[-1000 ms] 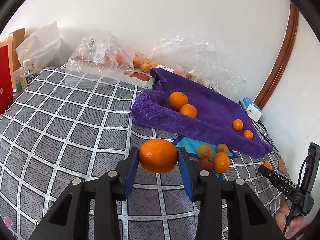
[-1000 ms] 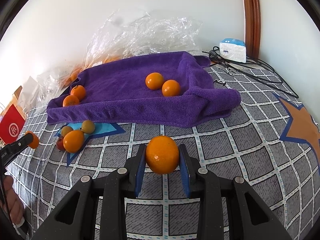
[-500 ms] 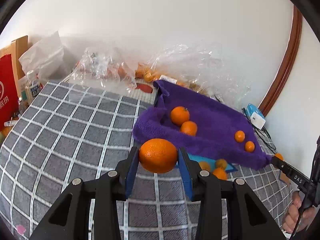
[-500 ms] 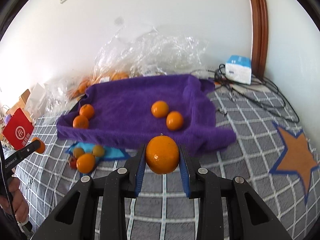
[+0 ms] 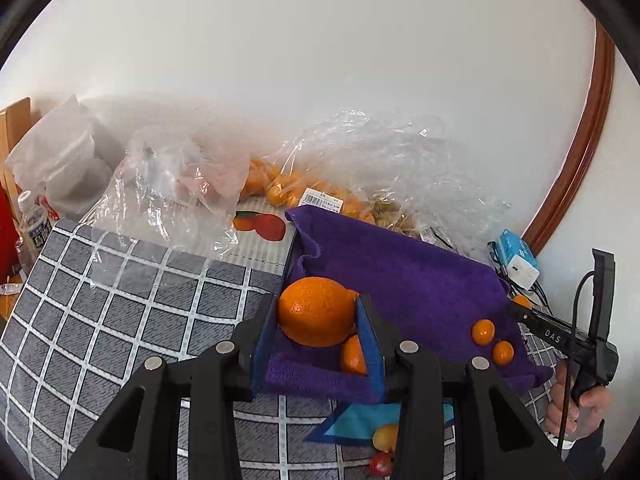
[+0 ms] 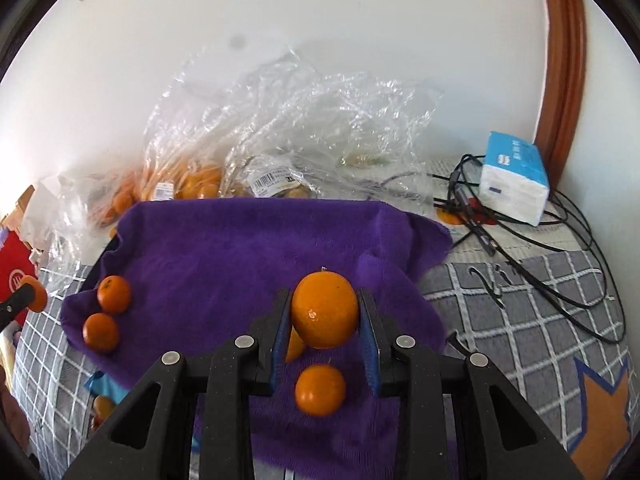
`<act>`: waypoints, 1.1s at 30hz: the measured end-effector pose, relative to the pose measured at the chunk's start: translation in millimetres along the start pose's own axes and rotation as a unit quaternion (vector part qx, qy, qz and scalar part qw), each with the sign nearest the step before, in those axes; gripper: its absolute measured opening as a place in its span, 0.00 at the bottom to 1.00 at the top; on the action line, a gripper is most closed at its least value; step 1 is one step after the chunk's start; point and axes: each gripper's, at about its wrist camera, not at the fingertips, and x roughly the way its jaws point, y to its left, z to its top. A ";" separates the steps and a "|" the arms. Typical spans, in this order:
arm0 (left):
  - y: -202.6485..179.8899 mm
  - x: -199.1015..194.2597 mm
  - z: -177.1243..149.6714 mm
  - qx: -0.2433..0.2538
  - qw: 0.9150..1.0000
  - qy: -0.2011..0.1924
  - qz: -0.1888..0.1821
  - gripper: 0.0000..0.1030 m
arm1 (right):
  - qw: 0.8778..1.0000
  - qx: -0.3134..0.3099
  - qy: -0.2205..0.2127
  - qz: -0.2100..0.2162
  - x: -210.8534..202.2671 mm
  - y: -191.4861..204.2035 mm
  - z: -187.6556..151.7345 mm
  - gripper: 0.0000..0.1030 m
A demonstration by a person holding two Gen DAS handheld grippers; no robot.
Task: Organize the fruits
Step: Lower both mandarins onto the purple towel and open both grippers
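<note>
- At the far left of the bed, in the left wrist view, clear plastic bags (image 5: 172,184) of fruit lie against the wall, beside the purple towel (image 5: 400,280).
- Just right of them, my left tool (image 5: 318,334) is clamped on a large orange (image 5: 316,312), its blue pads pressed to the fruit's two sides, above the towel's near-left corner.
- A second orange (image 5: 353,356) rests on the towel just beneath and behind it.
- Further right, two small oranges (image 5: 492,342) sit close together near the towel's right edge.
- In the right wrist view, my right tool (image 6: 325,334) is likewise closed on a mandarin (image 6: 325,310), held over the towel's middle, with a loose orange (image 6: 320,390) on the cloth directly below.
- At the far right, a tissue pack (image 6: 514,184) and cables lie well apart from the fruit.
- I judge both fruits firm but yielding, with waxy, slightly slippery peel; gripping across the widest part looks right, with moderate squeeze so they don't bruise.
- Round fruit will likely roll on soft towel, so I'd set each down low, clear of its neighbours.
</note>
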 end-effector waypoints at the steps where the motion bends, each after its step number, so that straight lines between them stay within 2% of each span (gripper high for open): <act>1: -0.9 5.1 1.7 0.000 1.000 0.003 -0.001 0.36 | 1.000 -0.002 0.006 -0.003 8.8 -0.8 1.4 0.31; 4: -2.0 17.0 3.3 -0.003 1.000 0.011 -0.008 0.36 | 1.000 -0.011 0.018 -0.017 27.5 -3.7 3.1 0.31; 7: -5.6 26.4 3.2 -0.003 1.000 0.017 -0.010 0.36 | 0.999 -0.002 0.039 -0.005 40.9 -7.5 2.8 0.31; 12: -13.0 37.6 1.0 -0.001 0.999 0.030 -0.023 0.37 | 0.998 -0.018 0.054 -0.005 48.5 -2.9 1.6 0.31; 19: -27.1 50.2 -2.0 0.011 0.998 0.047 -0.032 0.37 | 0.998 -0.009 0.057 0.006 48.0 -5.9 1.9 0.32; 21: -31.8 53.8 -2.5 0.015 0.998 0.055 -0.034 0.37 | 0.998 -0.006 0.057 0.009 44.0 -6.5 3.1 0.32; 24: -38.0 57.7 -3.4 0.023 0.997 0.061 -0.037 0.37 | 0.999 -0.010 0.040 0.000 29.1 -7.2 5.1 0.39; 33: -64.0 83.0 -6.5 0.044 0.994 0.095 -0.029 0.37 | 1.000 -0.002 0.012 -0.015 -28.9 -20.0 -13.9 0.41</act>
